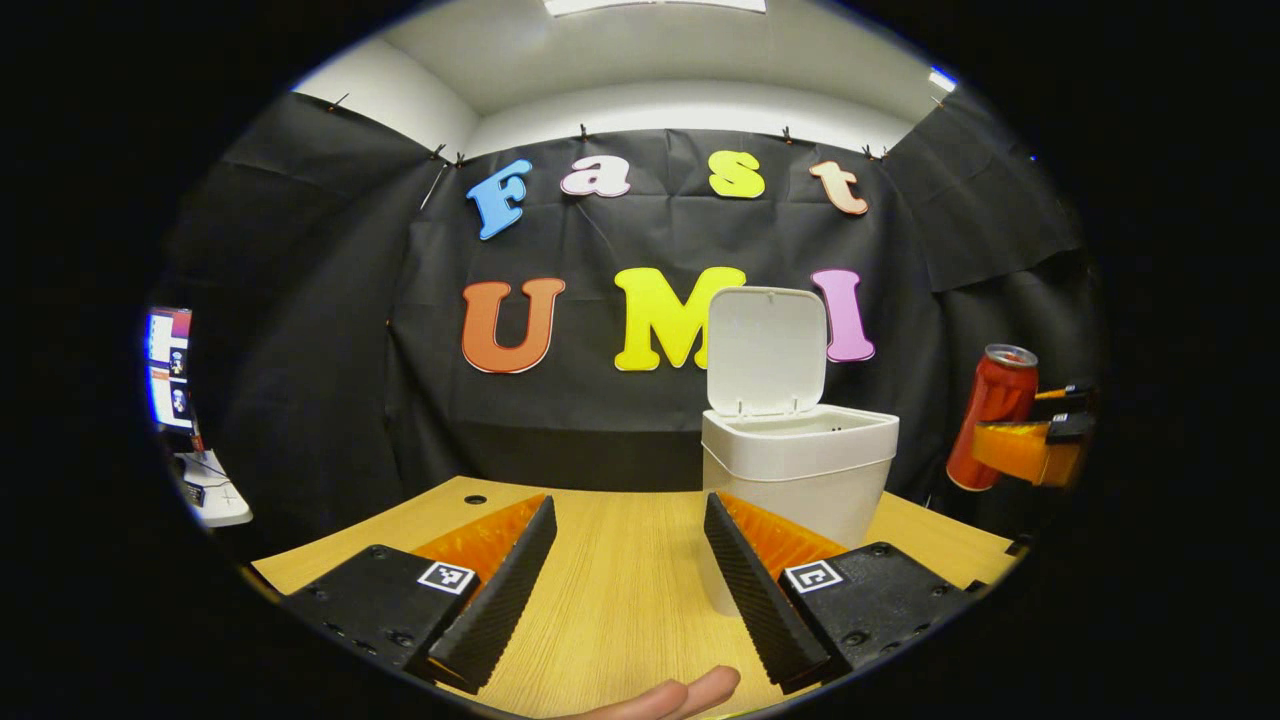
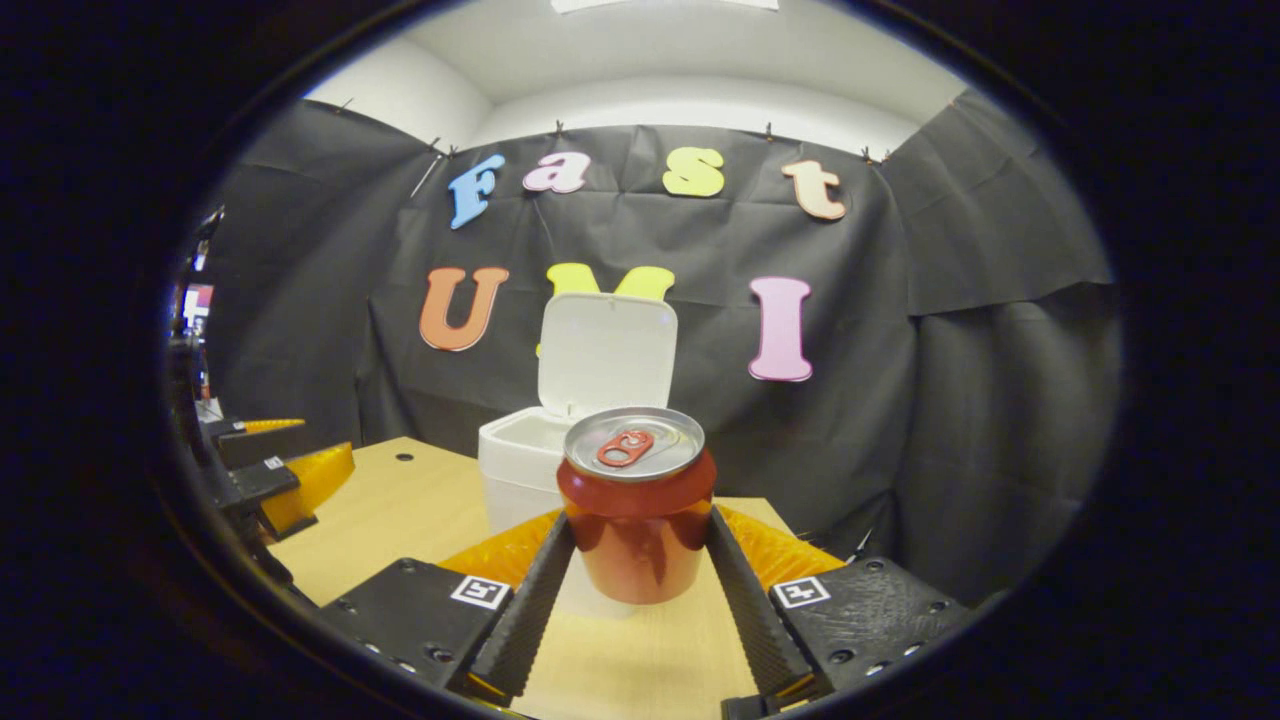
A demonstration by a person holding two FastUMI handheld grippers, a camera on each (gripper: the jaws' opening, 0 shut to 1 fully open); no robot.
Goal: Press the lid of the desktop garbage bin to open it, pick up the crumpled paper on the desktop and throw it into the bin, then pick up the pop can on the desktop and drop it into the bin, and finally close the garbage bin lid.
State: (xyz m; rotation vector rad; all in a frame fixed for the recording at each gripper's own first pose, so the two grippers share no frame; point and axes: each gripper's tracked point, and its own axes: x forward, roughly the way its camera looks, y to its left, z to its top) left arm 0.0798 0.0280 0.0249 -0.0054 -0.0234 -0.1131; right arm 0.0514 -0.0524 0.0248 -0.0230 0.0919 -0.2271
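Your right gripper pinches the can; left gripper spread. Carry it over the open bin, then release.

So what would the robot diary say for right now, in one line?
step: carry can to bin | right gripper: shut on pop can, lifted | left gripper: open, holding nothing | bin: lid open

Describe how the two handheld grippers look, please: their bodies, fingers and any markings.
In the left gripper view, the left gripper has two black blocky bodies, each with a small square black-and-white marker, visible screws and long fingers with ribbed inner faces, backed by translucent orange ridged pieces. The right gripper is built alike. No sleeve or cable is clearly visible.
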